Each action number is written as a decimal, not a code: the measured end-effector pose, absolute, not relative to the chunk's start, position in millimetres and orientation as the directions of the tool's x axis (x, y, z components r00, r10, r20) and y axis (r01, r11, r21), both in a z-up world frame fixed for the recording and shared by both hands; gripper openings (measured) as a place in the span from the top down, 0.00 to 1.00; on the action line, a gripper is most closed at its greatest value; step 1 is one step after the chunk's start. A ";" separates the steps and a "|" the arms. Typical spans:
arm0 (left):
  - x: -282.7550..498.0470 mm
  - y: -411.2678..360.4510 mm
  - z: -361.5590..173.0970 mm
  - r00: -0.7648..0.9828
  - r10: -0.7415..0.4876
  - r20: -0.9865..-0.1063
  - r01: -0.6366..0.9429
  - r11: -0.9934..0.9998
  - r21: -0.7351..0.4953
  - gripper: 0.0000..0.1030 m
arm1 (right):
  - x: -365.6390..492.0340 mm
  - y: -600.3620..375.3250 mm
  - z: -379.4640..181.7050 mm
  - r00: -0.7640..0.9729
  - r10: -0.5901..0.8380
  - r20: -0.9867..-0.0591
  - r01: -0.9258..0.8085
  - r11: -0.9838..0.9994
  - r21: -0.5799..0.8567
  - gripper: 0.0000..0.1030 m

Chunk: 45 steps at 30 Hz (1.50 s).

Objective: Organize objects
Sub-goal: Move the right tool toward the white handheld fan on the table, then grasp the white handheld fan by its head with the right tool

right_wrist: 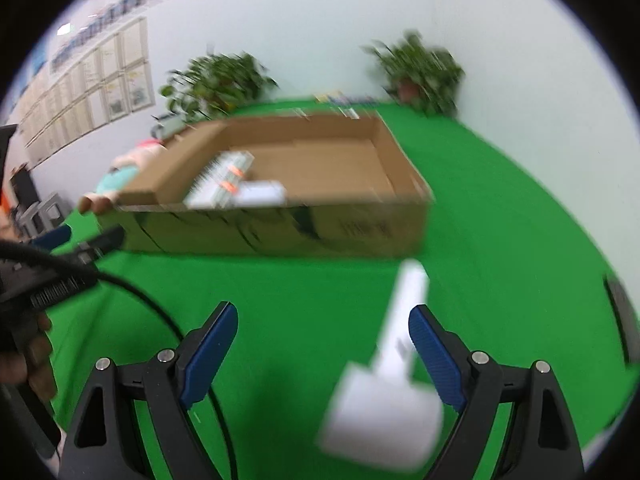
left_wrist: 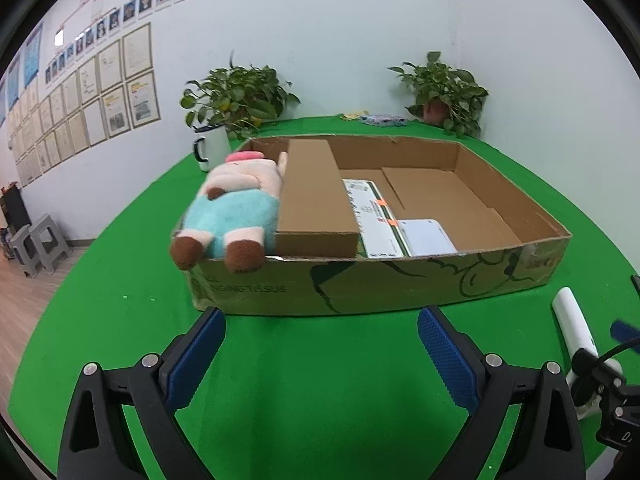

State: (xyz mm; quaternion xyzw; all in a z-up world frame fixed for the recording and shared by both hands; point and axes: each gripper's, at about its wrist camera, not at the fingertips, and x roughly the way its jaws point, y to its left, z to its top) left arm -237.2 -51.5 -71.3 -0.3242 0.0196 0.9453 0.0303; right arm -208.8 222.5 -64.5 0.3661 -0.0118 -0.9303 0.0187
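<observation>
Left gripper (left_wrist: 320, 340): spread, holding nothing, lower frame.
Right gripper (right_wrist: 323, 340): spread around white tool (right_wrist: 394, 354), blurred.
Cardboard box (left_wrist: 400, 284): centre, plush toy (left_wrist: 236, 208) overhanging its left corner.

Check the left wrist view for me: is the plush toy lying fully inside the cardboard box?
No, the plush toy lies at the cardboard box's left end with its brown feet hanging over the front wall.

green table (left_wrist: 320, 380) carries cardboard tray (left_wrist: 380, 284), white mug (left_wrist: 212, 148), white lint roller (left_wrist: 574, 328).
</observation>
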 end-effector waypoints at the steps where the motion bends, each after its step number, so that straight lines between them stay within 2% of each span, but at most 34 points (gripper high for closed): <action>1: -240.0 -49.5 -73.4 -0.780 0.068 -0.622 -0.089 -0.996 0.003 0.05 | -207.2 227.8 -68.8 -0.713 -0.038 -0.700 0.008 -0.999 0.047 0.15; 8: -251.3 -28.5 -82.3 -0.707 0.228 -0.669 -0.215 -0.971 -0.103 0.05 | -200.1 244.8 -87.4 -0.634 -0.063 -0.771 -0.040 -0.993 0.114 0.17; 10: -251.9 -25.0 -83.2 -0.693 0.251 -0.676 -0.239 -0.965 -0.113 0.05 | -200.0 242.0 -88.2 -0.641 -0.040 -0.767 -0.039 -0.996 0.084 0.26; 11: -251.6 -24.3 -83.6 -0.687 0.257 -0.680 -0.248 -0.962 -0.114 0.05 | -199.5 241.4 -87.9 -0.645 -0.034 -0.763 -0.034 -0.997 0.074 0.37; 14: -250.2 -26.3 -82.5 -0.681 0.266 -0.683 -0.261 -0.959 -0.113 0.05 | -200.2 237.2 -88.2 -0.646 -0.081 -0.759 0.025 -0.996 0.085 0.39; 17: -250.5 -30.7 -82.5 -0.646 0.325 -0.691 -0.298 -0.941 -0.164 0.05 | -196.6 229.2 -89.2 -0.644 -0.158 -0.748 0.122 -0.987 0.104 0.38; 20: -256.5 -29.4 -85.7 -0.556 0.434 -0.709 -0.350 -0.896 -0.274 0.05 | -194.7 218.0 -89.9 -0.635 -0.217 -0.741 0.221 -0.971 0.096 0.36; 21: -259.9 -27.2 -87.8 -0.522 0.467 -0.714 -0.361 -0.879 -0.311 0.05 | -194.1 215.7 -89.6 -0.640 -0.214 -0.738 0.231 -0.970 0.081 0.23; 22: -263.3 -24.3 -90.2 -0.492 0.494 -0.717 -0.371 -0.864 -0.341 0.05 | -193.2 214.0 -89.2 -0.646 -0.206 -0.735 0.233 -0.970 0.067 0.18; 29: -294.1 15.0 -114.0 -0.269 0.675 -0.687 -0.380 -0.730 -0.568 0.05 | -175.2 217.4 -86.8 -0.674 -0.213 -0.707 0.222 -0.972 0.081 0.17; 33: -302.4 44.9 -126.4 -0.187 0.687 -0.702 -0.385 -0.709 -0.591 0.07 | -170.1 212.4 -87.6 -0.693 -0.187 -0.697 0.220 -0.974 0.042 0.17; 35: -304.3 56.8 -132.9 -0.151 0.673 -0.725 -0.386 -0.715 -0.583 0.14 | -171.0 210.9 -88.0 -0.693 -0.179 -0.698 0.220 -0.975 0.032 0.17; 39: -305.1 69.2 -138.2 -0.114 0.684 -0.721 -0.397 -0.697 -0.598 0.17 | -173.9 213.7 -88.9 -0.699 -0.155 -0.698 0.193 -0.981 0.025 0.23; 43: -304.0 74.3 -141.6 -0.070 0.708 -0.703 -0.379 -0.671 -0.638 0.29 | -180.8 215.9 -91.9 -0.675 -0.159 -0.720 0.188 -0.981 0.041 0.37; 44: -303.6 74.5 -142.2 -0.064 0.709 -0.702 -0.377 -0.669 -0.641 0.33 | -180.7 214.7 -91.9 -0.675 -0.158 -0.721 0.191 -0.981 0.036 0.45; 45: -303.3 74.9 -142.8 -0.055 0.711 -0.701 -0.375 -0.665 -0.645 0.35 | -180.1 213.7 -91.7 -0.677 -0.151 -0.720 0.190 -0.981 0.026 0.45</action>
